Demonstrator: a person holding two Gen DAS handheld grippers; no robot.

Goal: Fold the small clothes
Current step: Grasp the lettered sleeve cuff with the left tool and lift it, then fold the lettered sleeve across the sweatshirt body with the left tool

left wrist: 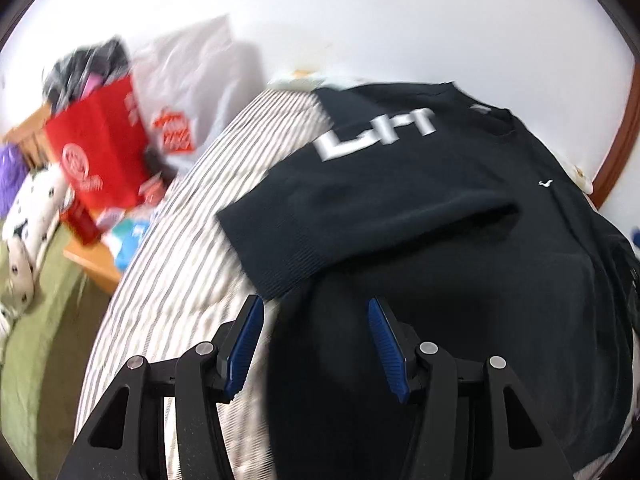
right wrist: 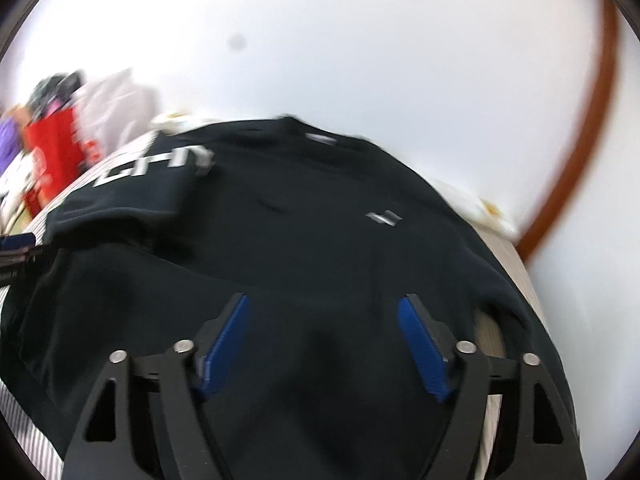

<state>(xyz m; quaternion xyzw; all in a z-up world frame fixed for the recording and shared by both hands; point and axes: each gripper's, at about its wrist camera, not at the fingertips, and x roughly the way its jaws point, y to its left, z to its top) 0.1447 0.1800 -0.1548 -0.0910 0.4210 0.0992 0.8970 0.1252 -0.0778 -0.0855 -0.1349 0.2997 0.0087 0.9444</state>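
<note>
A black sweater (left wrist: 440, 208) with white letters lies flat on a striped bed cover (left wrist: 176, 248). One sleeve (left wrist: 360, 220) is folded across its chest. My left gripper (left wrist: 316, 304) is open and empty, just above the sweater's lower left part. In the right wrist view the same sweater (right wrist: 320, 232) fills the middle, with a small white logo (right wrist: 383, 217). My right gripper (right wrist: 323, 300) is open and empty above the sweater's lower right part. The left gripper's tip (right wrist: 16, 242) shows at the left edge. Both views are blurred.
A red paper bag (left wrist: 100, 152) and a white plastic bag (left wrist: 192, 88) stand on a wooden side table (left wrist: 94, 260) left of the bed. A spotted pillow (left wrist: 32, 216) lies on green bedding. A white wall and brown wooden frame (right wrist: 576, 168) are behind.
</note>
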